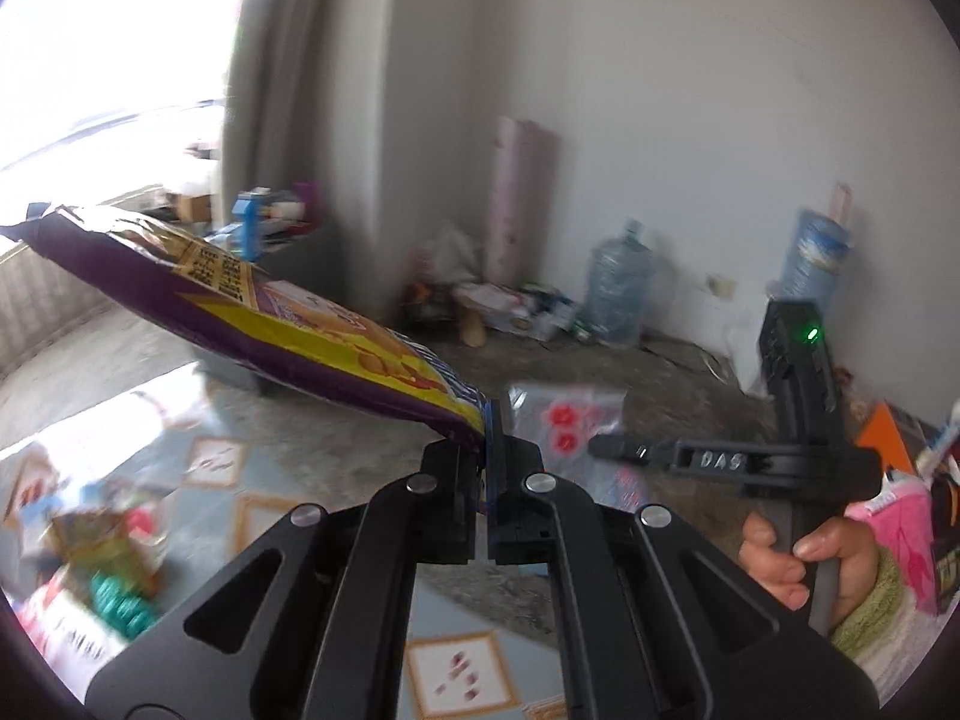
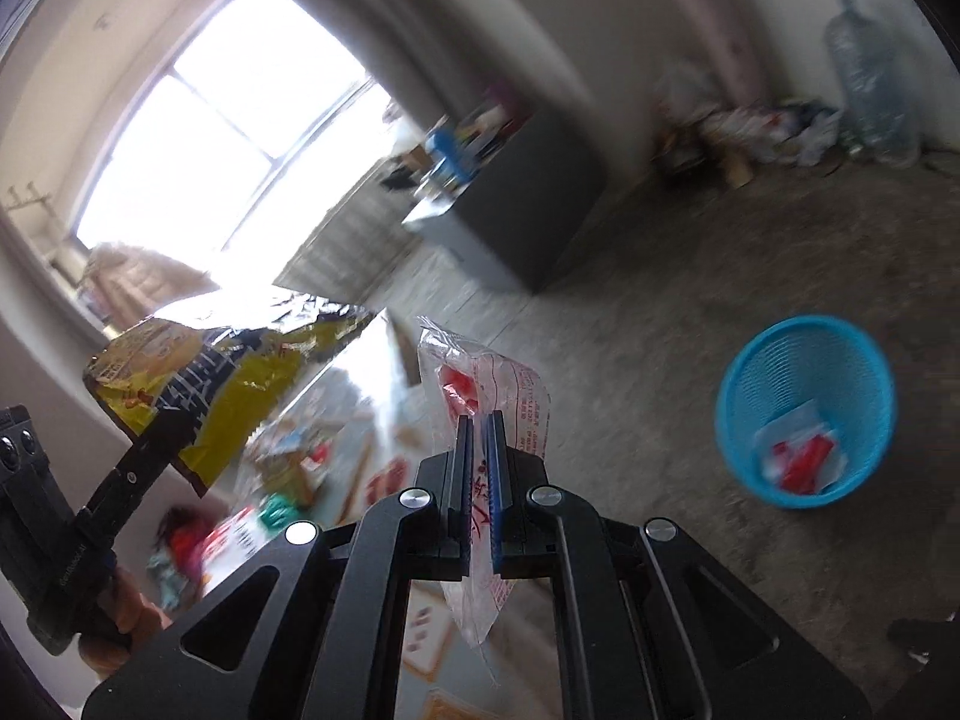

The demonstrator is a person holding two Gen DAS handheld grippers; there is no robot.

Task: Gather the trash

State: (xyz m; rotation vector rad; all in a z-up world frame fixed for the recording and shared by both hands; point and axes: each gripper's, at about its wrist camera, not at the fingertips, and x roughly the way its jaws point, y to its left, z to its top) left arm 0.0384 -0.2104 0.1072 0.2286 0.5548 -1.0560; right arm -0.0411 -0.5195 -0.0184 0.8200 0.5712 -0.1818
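Both hands are loaded and off the table here. The left gripper [image 1: 485, 450] has its jaws pinched tight on the corner of a big purple-and-yellow snack bag [image 1: 252, 312], which sticks out ahead of it and up to the left, clear of everything. The right gripper [image 2: 479, 450] is clamped just as narrowly on a clear plastic wrapper [image 2: 486, 384] with red print; the wrapper runs through the jaws, standing up past the tips and dangling below them. Ahead and to the right of that gripper, down on the floor, sits the blue bin [image 2: 744, 378], well apart from both pieces, and it already has a red-and-white wrapper [image 2: 801, 453] lying in the bottom. So some trash looks to be in, two pieces are in hand and not yet dropped, and more is left: below and left of the grippers, the table [image 1: 300, 450] carries further blurred packets [image 1: 108, 570], too smeared to name.
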